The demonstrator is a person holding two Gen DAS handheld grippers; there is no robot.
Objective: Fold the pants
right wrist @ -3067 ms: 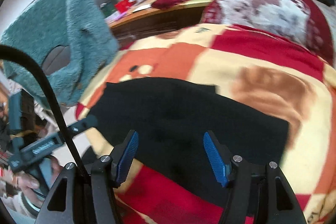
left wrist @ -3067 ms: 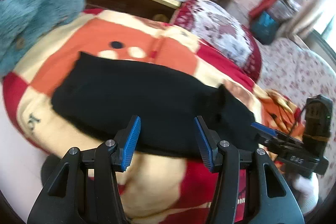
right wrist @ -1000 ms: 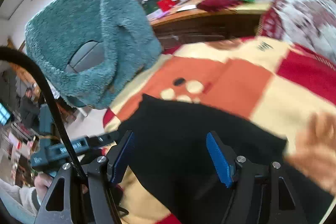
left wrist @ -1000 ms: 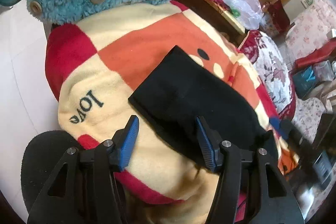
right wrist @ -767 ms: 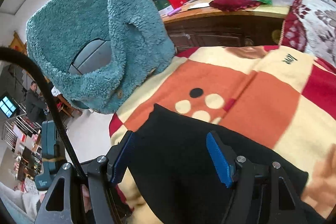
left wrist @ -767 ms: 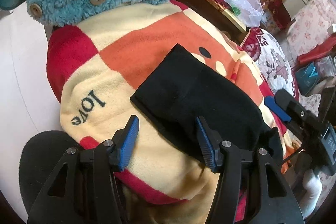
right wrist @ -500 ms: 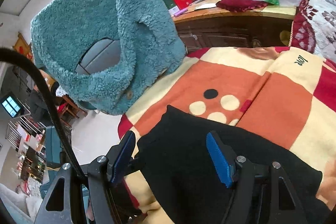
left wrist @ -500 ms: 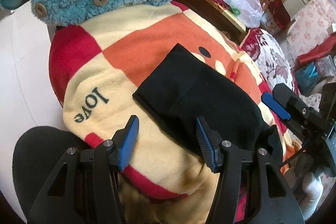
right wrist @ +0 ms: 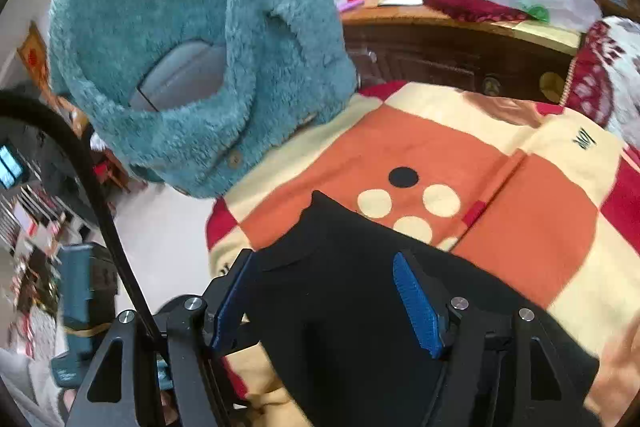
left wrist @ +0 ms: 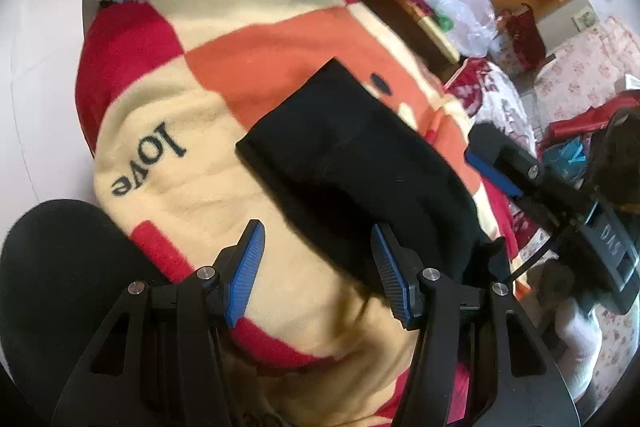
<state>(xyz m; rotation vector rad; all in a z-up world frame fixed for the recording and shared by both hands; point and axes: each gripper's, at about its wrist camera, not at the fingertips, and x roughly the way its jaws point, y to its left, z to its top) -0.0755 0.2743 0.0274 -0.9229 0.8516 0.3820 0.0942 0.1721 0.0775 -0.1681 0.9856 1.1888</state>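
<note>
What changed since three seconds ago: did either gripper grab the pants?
No grab. Both views swung toward the end of the pants by the teal fleece coat. The left gripper and right gripper stayed open with nothing held. The pants remained flat on the blanket.

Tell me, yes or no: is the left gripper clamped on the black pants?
No: the left gripper hovers with its blue pads apart, and the black pants lie loose on the checkered blanket.

left wrist: close, angled down | right wrist: same | shared: pants (left wrist: 360,163), blanket (right wrist: 500,187)
</note>
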